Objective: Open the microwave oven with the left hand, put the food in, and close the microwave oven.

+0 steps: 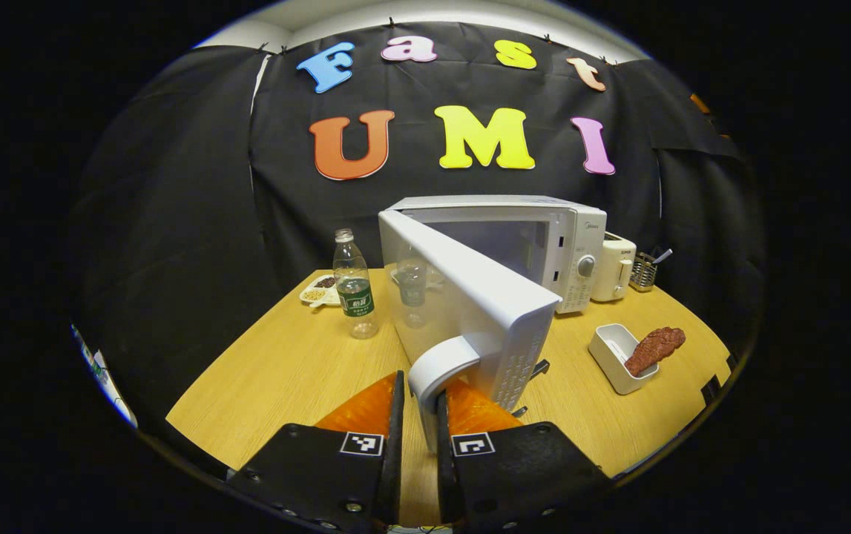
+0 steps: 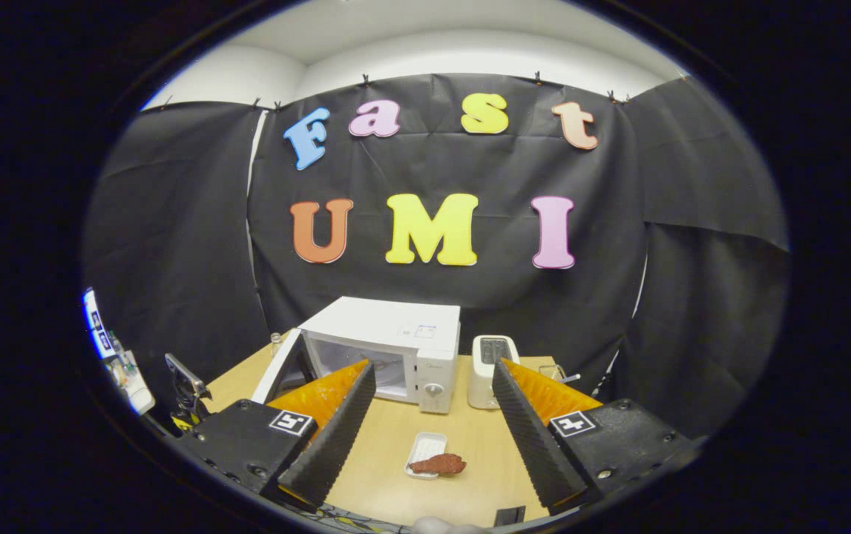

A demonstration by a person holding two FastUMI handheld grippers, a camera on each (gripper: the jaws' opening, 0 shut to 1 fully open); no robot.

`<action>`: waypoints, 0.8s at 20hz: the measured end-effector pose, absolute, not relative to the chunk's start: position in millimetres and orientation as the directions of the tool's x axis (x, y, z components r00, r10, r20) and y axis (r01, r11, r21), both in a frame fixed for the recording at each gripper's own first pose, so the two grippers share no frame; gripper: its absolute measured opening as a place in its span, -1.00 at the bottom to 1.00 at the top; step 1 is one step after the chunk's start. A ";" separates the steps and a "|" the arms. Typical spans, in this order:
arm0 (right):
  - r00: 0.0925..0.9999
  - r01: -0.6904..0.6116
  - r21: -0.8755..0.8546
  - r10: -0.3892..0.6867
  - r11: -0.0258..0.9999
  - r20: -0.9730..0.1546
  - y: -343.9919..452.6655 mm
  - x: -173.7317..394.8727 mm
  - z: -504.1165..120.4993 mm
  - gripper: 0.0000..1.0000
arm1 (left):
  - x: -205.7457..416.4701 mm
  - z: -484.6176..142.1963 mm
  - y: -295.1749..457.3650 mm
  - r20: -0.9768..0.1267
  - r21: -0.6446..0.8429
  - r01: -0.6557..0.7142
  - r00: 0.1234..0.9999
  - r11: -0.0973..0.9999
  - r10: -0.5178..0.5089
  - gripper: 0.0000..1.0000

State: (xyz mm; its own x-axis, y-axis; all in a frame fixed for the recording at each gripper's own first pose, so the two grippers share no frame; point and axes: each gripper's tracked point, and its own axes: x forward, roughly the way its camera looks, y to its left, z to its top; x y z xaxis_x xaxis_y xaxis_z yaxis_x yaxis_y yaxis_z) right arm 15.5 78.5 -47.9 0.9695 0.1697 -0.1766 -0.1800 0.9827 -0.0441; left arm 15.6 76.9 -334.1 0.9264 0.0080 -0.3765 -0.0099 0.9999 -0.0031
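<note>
The white microwave (image 1: pixel 559 245) stands at the back of the wooden table with its door (image 1: pixel 470 297) swung wide open toward me. My left gripper (image 1: pixel 419 415) is shut on the door's curved white handle (image 1: pixel 440 363), a finger on each side. A brown piece of food (image 1: pixel 655 348) lies across the rim of a small white tray (image 1: pixel 610 352) to the right. In the right gripper view, the microwave (image 2: pixel 395 337) and its open door (image 2: pixel 280 371) sit far ahead; the food (image 2: pixel 438 465) and tray (image 2: pixel 425 447) lie below. My right gripper (image 2: pixel 425 445) is open, high above the table.
A clear water bottle (image 1: pixel 355 285) and a small dish of snacks (image 1: pixel 319 291) stand left of the microwave. A white toaster (image 1: pixel 613 267) and a wire utensil holder (image 1: pixel 644 271) sit on its right. The toaster (image 2: pixel 490 360) appears again beside the oven.
</note>
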 end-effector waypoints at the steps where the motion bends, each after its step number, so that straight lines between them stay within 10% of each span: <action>1: 0.970 -0.179 -0.043 0.169 0.983 -0.178 81.3 13.8 -48.8 0.92 | 14.0 -333.1 86.3 -0.373 0.012 -0.017 0.928 1.000 0.020 -0.60; 4: 0.970 -0.173 -0.033 0.165 0.984 -0.178 87.0 10.7 -53.1 0.92 | 7.4 -336.1 112.6 -0.387 0.008 -0.043 0.921 0.999 0.042 0.01; 6: 0.968 -0.176 -0.023 0.169 0.984 -0.187 92.1 9.8 -58.7 1.00 | 2.2 -334.2 120.9 -0.387 -0.019 -0.044 0.921 0.999 0.033 0.89; 16: 0.958 -0.211 -0.016 0.203 0.977 -0.204 110.6 8.4 -75.5 0.92 | -46.8 -327.9 203.0 -0.377 0.073 -0.180 0.906 0.981 0.194 0.93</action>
